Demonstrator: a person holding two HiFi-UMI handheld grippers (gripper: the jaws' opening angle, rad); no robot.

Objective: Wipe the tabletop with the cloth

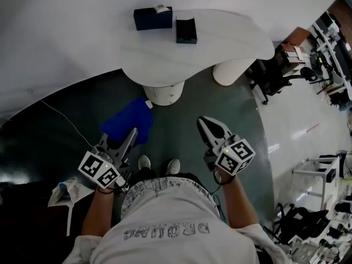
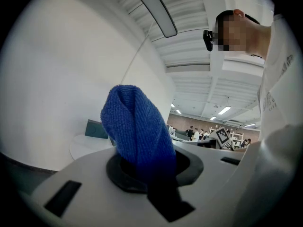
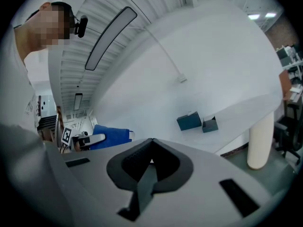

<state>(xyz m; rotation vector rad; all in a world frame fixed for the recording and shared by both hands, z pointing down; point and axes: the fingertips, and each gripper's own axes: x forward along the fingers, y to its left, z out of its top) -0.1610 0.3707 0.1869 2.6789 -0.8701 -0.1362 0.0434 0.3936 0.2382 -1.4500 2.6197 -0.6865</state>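
The jaws of the left gripper (image 2: pixel 150 174) are shut tight on a soft blue woven cloth (image 2: pixel 137 126), which sticks up from between them. The jaws of the right gripper (image 3: pixel 150 162) are pressed together, and nothing is held in them. Both grippers are held low over the dark green floor (image 1: pixel 231 120), so the cloth is kept apart from the white curved tabletop (image 1: pixel 220 37). A dark blue tissue box (image 1: pixel 153 18) and a small dark open box (image 1: pixel 186 30) are set just beside each other on the tabletop. Grey letters are printed on the person's white shirt (image 1: pixel 165 246), but they cannot be read for sure.
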